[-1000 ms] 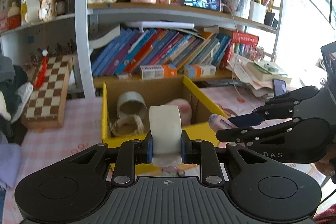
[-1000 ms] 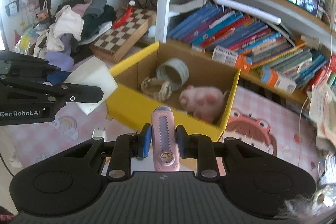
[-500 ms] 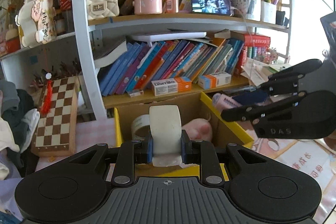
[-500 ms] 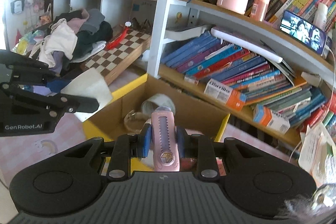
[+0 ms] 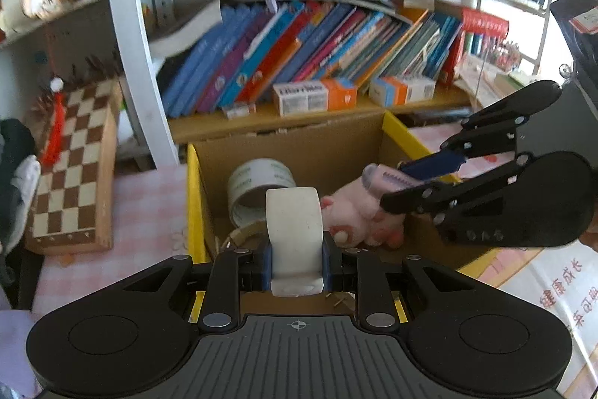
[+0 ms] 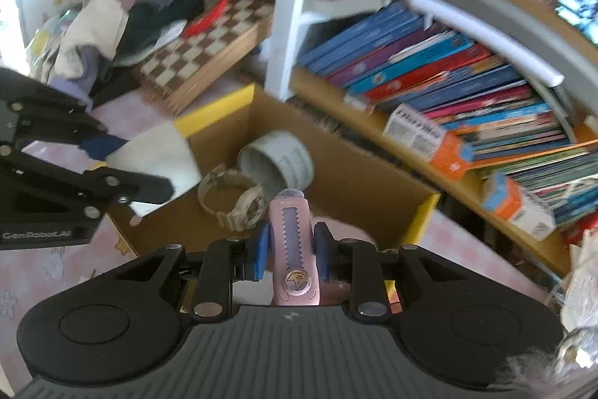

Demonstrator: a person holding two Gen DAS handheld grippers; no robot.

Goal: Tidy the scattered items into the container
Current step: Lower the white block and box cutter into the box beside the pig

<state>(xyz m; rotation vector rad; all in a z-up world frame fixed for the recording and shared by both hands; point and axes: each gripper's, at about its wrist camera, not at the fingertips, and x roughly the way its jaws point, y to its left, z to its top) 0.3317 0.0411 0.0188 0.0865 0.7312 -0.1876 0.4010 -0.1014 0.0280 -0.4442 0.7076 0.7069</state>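
White block sits pinched in the left tool, blue pads tight on both its sides, poking up and fwd past the tips. It hangs over the near-left part of the cardboard box, just inside the yellow-edged rim, w/ the tape roll behind it and the beige watch low to its left on the box floor.

To do the drop well, imo: get the block fully past the near wall before the tool lets go, else it can clip the rim and tip back onto the pink desk. Keep it low, release over bare cardboard, not on the roll or watch.

Moving right: the pink plush lies mid-box, beside the block's right side. The right tool is clamped on the pink utility knife, pads on its flanks, nose pointing fwd and down into the box. In the left view the knife tip hovers right over the plush, inside the right wall.

Both tools crowd one opening, so stagger the releases or keep them apart side to side. Let the knife go close to the floor, flat, clear of the plush if poss. Frames are a bit blurred, so exact gap to the rim is hard to call.
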